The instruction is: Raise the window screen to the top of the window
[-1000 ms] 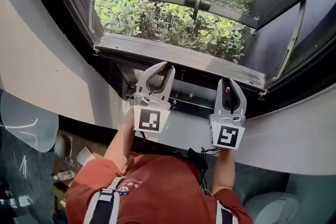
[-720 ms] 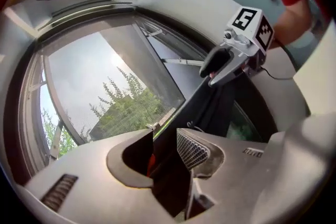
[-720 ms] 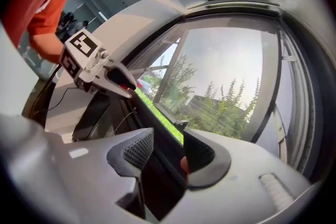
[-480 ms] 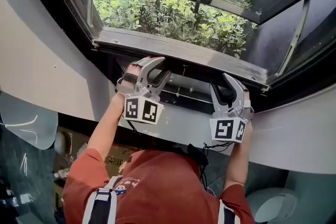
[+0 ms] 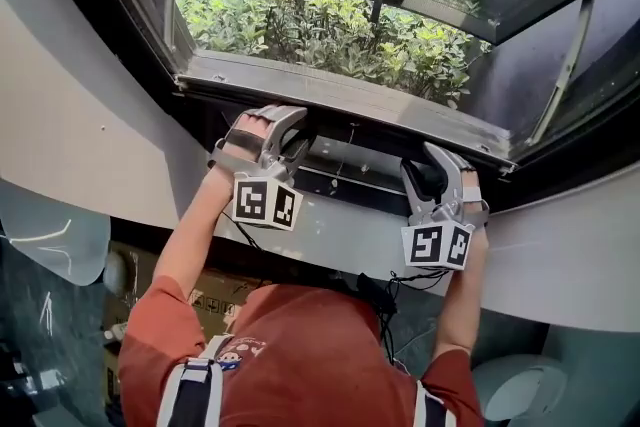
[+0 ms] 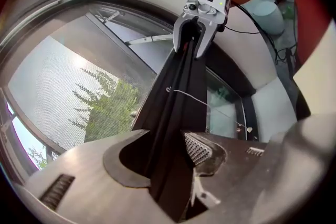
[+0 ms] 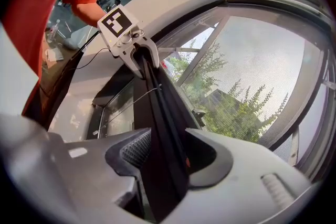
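Straddling the window screen's dark bar, the left gripper has its jaws apart: they have just been opening, and the bar runs between them with the ribbed pad beside it apparently not pressing, so nothing is clamped. Further along the same bar, beyond its tips, the right gripper does the same, its jaws also just opened wide and the bar lying between them unheld. Both point roughly level into the foot of the opening, just beneath the grey window frame, because that is where the bar sits: low down, with the whole climb to the top yet to make. Setting the two grippers apart on one bar looks deliberate, I judge, since a long bar lifted from two places should rise level rather than cock and bind at its ends. Opening wide first lets each mouth slide over the bar; the next need is for both to close firmly before any lift. A thin cord lies on the bar ahead of the left jaws and is best kept out of the bite
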Available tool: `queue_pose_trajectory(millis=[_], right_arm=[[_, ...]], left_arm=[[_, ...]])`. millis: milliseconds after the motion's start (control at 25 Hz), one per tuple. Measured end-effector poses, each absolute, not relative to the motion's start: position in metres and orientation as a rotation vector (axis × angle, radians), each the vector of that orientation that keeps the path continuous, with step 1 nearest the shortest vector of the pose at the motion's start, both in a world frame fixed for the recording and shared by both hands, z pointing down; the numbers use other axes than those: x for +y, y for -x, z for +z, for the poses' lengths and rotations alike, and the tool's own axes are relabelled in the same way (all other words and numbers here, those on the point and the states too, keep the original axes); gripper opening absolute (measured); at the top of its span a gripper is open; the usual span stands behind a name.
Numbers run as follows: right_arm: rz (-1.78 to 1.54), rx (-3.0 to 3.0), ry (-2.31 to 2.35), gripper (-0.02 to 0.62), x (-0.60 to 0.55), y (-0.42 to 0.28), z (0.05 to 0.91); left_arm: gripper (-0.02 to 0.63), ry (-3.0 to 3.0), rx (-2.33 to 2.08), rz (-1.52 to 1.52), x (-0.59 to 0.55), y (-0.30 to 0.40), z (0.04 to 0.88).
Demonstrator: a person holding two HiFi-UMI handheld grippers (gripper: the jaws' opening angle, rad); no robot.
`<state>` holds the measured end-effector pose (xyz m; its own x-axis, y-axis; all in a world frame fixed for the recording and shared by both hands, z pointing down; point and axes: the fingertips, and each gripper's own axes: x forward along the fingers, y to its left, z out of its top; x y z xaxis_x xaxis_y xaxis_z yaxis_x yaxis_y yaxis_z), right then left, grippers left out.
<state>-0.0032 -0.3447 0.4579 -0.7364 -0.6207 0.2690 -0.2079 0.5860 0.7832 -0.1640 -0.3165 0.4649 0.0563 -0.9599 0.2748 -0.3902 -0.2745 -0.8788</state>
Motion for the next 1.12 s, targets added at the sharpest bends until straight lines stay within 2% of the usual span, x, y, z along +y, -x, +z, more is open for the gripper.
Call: queue_pose_trajectory(millis=[640, 760, 1120], right_arm=[[-1.054, -2.213, -0.7, 0.201, -0.352, 0.004, 0.469], [-1.083, -2.209, -0.731, 0.14, -0.354, 0.003, 0.465], [-1.13, -2.204, -0.729, 0.117, -0.351, 0.003, 0.443]], left_arm=[[0.167, 1.789, 1.33, -1.169, -0.316, 0.162, 0.468], [0.13, 1.762, 1.319, -1.166, -0.316, 0.163, 0.467], [0.14, 1.725, 1.284, -1.151, -0.311, 0.162, 0.448]])
